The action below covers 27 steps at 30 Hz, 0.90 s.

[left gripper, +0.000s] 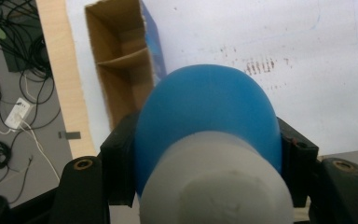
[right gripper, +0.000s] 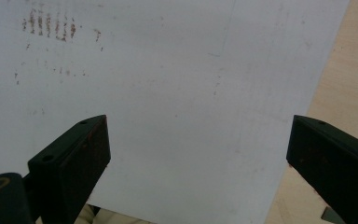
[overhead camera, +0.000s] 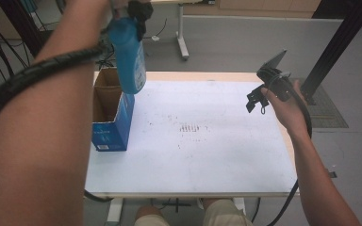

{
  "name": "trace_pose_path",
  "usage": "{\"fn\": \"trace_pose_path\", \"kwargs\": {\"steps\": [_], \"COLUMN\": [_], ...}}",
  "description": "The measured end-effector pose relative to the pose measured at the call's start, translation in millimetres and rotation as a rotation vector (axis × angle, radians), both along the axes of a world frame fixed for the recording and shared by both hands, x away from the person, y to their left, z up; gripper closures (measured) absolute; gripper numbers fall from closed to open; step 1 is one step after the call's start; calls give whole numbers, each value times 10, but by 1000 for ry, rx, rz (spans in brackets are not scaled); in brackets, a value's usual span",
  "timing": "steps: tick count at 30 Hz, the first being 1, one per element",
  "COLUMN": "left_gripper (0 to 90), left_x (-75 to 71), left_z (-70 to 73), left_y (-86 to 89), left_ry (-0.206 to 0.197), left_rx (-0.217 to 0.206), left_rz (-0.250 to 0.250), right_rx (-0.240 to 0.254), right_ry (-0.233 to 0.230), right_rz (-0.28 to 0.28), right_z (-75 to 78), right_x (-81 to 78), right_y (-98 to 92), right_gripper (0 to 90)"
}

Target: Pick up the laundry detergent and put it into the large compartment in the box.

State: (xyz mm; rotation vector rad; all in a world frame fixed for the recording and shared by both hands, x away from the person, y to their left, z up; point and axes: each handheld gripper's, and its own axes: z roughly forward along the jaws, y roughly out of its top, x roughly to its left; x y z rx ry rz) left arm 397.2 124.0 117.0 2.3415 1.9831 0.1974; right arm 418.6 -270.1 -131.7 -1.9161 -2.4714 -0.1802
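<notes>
Risk first, from the high view: blue bottle (overhead camera: 128,54) held high in the air above the open cardboard box (overhead camera: 111,113) at the desk's (overhead camera: 207,155) left edge, gripped near its top end by the left gripper (overhead camera: 139,12), clenched on it; likely to swing or slip out, judging by so much of its body hanging unsupported below the grip. Could also clip the box rim or tip the box if brought down off line. Long axis close to upright, lower end leaning slightly toward the desk's middle, base pointing down at the box. Right gripper (overhead camera: 259,96) raised over the desk's right side, well apart from bottle and box. Left gripper view: white cap (left gripper: 214,186) nearest the camera, blue body (left gripper: 207,107) pointing away toward the box (left gripper: 121,65), jaws pressed on both flanks. Right gripper view: jaws spread wide, nothing between them, bare white desk surface (right gripper: 168,70) below.
</notes>
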Motion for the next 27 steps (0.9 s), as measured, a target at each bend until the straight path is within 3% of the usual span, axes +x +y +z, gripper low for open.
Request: {"fn": "trace_pose_path", "kwargs": {"steps": [7, 12, 19, 27], "left_gripper": [378, 378, 378, 378], "left_x": [46, 91, 136, 211], "left_z": [149, 145, 2, -219], "left_y": [327, 504, 649, 780], "left_ry": [-21, -26, -42, -23], "left_rx": [9, 8, 15, -3], "left_rz": [57, 87, 125, 147], "right_rx": [-6, 3, 9, 2], "right_ry": [9, 14, 21, 26], "right_rz": [5, -4, -3, -3], "right_z": [-6, -32, -80, -100], "right_x": [33, 42, 42, 50], "right_y": [51, 42, 37, 46], "right_gripper": [58, 58, 58, 58]}}
